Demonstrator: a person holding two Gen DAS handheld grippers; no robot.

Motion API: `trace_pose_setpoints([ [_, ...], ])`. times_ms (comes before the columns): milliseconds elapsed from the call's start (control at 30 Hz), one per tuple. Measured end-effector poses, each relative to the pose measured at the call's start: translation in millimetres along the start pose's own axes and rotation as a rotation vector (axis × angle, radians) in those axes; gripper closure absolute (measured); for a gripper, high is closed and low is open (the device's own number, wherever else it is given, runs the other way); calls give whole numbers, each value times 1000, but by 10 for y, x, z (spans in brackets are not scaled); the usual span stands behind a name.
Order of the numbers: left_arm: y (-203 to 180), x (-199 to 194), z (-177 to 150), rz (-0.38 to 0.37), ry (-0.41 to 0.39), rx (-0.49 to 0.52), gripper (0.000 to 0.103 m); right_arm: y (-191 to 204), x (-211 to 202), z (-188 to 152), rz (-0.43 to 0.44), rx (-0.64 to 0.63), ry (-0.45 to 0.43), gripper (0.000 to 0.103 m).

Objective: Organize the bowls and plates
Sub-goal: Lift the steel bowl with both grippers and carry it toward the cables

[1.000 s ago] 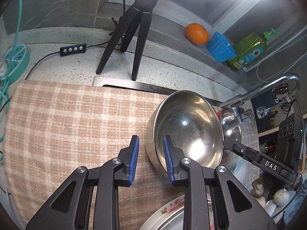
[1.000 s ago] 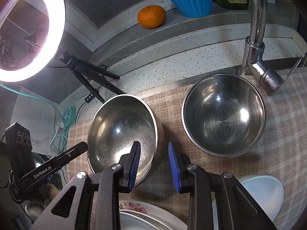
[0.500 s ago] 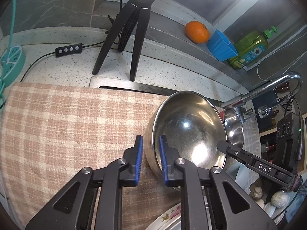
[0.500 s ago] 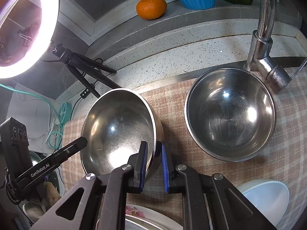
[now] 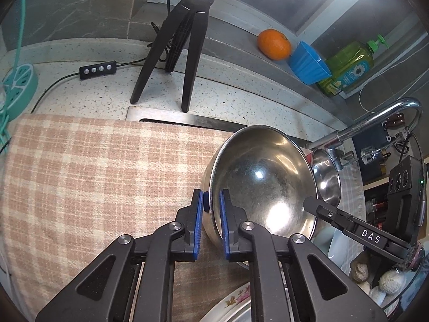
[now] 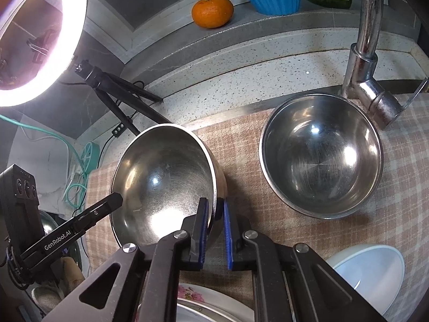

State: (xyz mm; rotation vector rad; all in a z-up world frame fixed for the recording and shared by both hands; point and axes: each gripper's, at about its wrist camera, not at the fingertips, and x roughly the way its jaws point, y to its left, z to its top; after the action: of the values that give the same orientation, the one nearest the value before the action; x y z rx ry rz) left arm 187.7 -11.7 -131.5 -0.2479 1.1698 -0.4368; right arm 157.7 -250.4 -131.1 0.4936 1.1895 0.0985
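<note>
Floral plate (image 6: 199, 299) lies nearest, at the lower edge. Left claw (image 5: 211, 221) and right claw (image 6: 215, 232) each pinch opposite rim sides of the steel bowl (image 6: 163, 185), tilted over the plaid cloth (image 5: 93, 177). Second bowl (image 6: 321, 155) sits beyond, under the faucet (image 6: 367, 53); orange (image 6: 212, 11) farthest.

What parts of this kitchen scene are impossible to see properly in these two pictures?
- Floral-rimmed plate: right wrist view, cut off by the bottom edge and the right gripper.
- White bowl: same view, partly behind that gripper's arm.
- Green soap bottle: left wrist view, label too small.
</note>
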Motion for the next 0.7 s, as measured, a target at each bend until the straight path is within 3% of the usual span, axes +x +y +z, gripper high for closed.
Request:
trace_pose_setpoints([
  [700,291,-480,-257,31,-56,-38,92,498,-162,-311,39,-65,4,93],
])
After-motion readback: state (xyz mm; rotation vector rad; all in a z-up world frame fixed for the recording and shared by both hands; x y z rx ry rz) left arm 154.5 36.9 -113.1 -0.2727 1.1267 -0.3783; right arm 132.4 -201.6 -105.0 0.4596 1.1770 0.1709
